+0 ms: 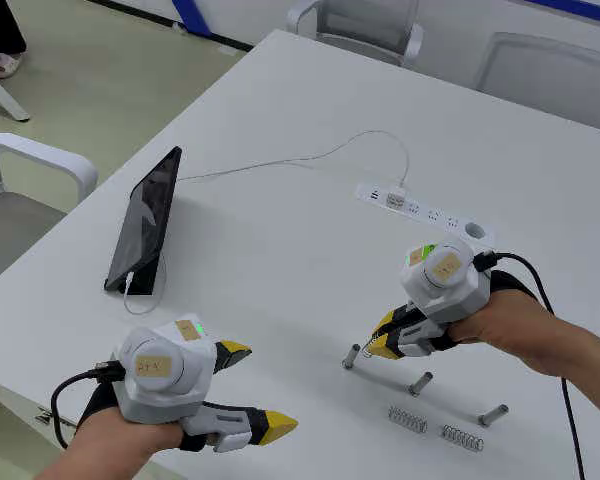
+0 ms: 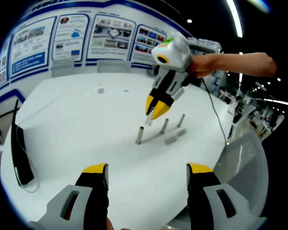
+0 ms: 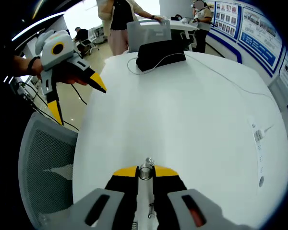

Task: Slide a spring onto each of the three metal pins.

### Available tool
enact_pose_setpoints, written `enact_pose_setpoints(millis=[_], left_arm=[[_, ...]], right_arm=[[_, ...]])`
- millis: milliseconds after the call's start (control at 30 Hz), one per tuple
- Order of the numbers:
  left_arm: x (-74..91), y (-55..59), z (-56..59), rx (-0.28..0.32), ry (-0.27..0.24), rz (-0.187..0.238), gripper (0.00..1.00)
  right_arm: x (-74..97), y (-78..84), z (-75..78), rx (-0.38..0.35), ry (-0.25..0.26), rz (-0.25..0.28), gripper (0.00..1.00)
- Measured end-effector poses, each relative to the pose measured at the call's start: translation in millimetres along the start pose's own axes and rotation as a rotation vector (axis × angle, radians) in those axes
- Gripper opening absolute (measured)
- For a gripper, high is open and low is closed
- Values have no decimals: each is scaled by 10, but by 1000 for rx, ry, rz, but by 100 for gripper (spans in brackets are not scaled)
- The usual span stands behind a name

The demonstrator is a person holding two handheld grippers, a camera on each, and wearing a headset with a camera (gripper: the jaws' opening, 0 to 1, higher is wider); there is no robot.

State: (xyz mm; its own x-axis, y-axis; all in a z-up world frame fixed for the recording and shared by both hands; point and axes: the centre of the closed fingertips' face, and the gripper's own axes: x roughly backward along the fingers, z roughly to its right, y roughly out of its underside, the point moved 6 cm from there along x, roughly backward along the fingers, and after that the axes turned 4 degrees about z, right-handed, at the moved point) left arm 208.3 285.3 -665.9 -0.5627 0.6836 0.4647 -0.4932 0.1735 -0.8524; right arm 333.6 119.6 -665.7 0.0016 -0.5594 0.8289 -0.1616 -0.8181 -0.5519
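Step in hand: first spring onto the left pin (image 1: 352, 357). The middle pin (image 1: 420, 383) and right pin (image 1: 493, 414) also stand bare. Two spare springs (image 1: 408, 419) lie on the counter (image 1: 280, 230), just near of the pins.

Right gripper (image 1: 377, 346): clenched on a spring (image 2: 148, 118), which hangs from its tips close above the left pin. Left gripper (image 1: 265, 388): released, jaws wide apart, at the near left and well apart from the pins.

Judged method: bring the spring's axis in line with the upright pin, then lower straight down. Release once the lower coils have taken the pin's tip. The pin looks free-standing, so a sideways nudge could tip it. The idle left gripper could steady its base.

Views compared:
- The left gripper view is side-on. It gives the gap between the spring's lower end and the pin top, and the spring appears slightly far of the pin.
- The head view gives the row of pins and the spare springs from above, but there the gripper tips crowd the spring.
- The right gripper view shows the spring end-on between its shut jaws, which confirms a centred hold.
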Motion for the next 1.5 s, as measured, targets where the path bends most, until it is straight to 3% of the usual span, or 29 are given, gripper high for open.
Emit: enact_pose_setpoints(millis=[333,867,1500], left_arm=[[11,-12,-2,32,-1,19,67],[35,33,-7,41,-7,14,66],[29,46,-41,53,-21,17,65]], right_arm=[[-81,-35,62,20,4,-10,13],[-218,-40,48,37,-20,-28,13],[-459,51,32,104,-32,-88,13]])
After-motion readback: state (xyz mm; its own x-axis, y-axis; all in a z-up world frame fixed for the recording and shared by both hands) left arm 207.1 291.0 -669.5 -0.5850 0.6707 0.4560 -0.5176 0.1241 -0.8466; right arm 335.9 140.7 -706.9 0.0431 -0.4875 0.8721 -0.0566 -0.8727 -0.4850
